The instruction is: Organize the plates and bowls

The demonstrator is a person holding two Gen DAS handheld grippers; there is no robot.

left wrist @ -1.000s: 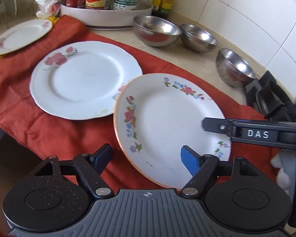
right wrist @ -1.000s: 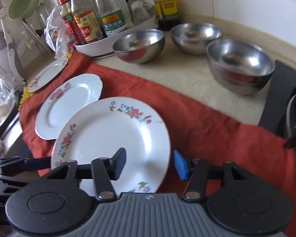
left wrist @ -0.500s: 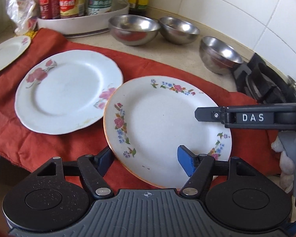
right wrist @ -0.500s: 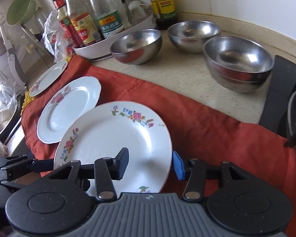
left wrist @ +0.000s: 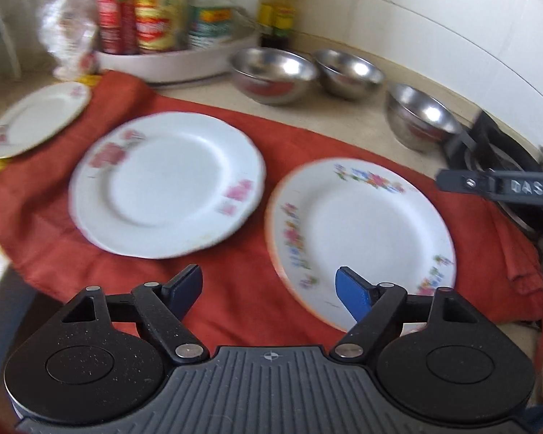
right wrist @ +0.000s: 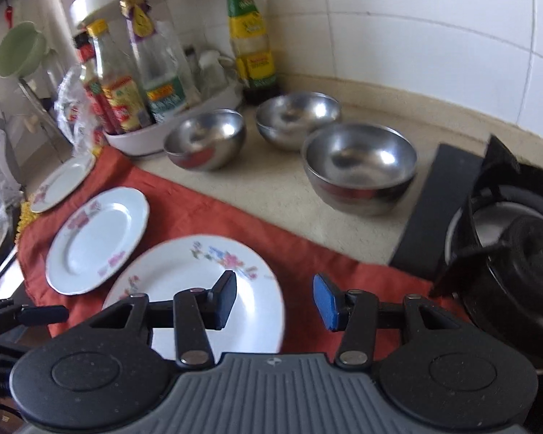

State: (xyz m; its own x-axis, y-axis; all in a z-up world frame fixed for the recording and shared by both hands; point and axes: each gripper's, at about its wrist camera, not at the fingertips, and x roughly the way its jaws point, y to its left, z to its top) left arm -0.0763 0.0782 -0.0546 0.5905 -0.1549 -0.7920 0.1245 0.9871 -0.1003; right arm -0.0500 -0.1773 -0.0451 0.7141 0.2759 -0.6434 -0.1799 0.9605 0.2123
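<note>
Three plates lie on a red cloth (left wrist: 235, 289): a small one (left wrist: 36, 119) at far left, a white pink-flowered one (left wrist: 166, 184) in the middle, and an orange-rimmed floral plate (left wrist: 362, 238) at right. Three steel bowls (right wrist: 204, 141) (right wrist: 297, 119) (right wrist: 360, 166) stand behind on the counter. My left gripper (left wrist: 269, 287) hovers over the cloth by the floral plate's near-left rim, its jaws opening with nothing between them. My right gripper (right wrist: 276, 300) is open above the floral plate's (right wrist: 199, 282) right rim, not pressing it. One of its fingers (left wrist: 496, 188) shows at the right of the left wrist view.
A white tray of sauce bottles (right wrist: 144, 108) and a yellow-labelled bottle (right wrist: 251, 43) stand at the back by the tiled wall. A black gas stove (right wrist: 506, 246) lies to the right. A plastic bag (left wrist: 68, 36) sits at back left.
Both grippers have risen and drawn back from the floral plate, which lies flat beside the white plate. The left jaws narrowed, then widened again. The right jaws stayed about as wide.
</note>
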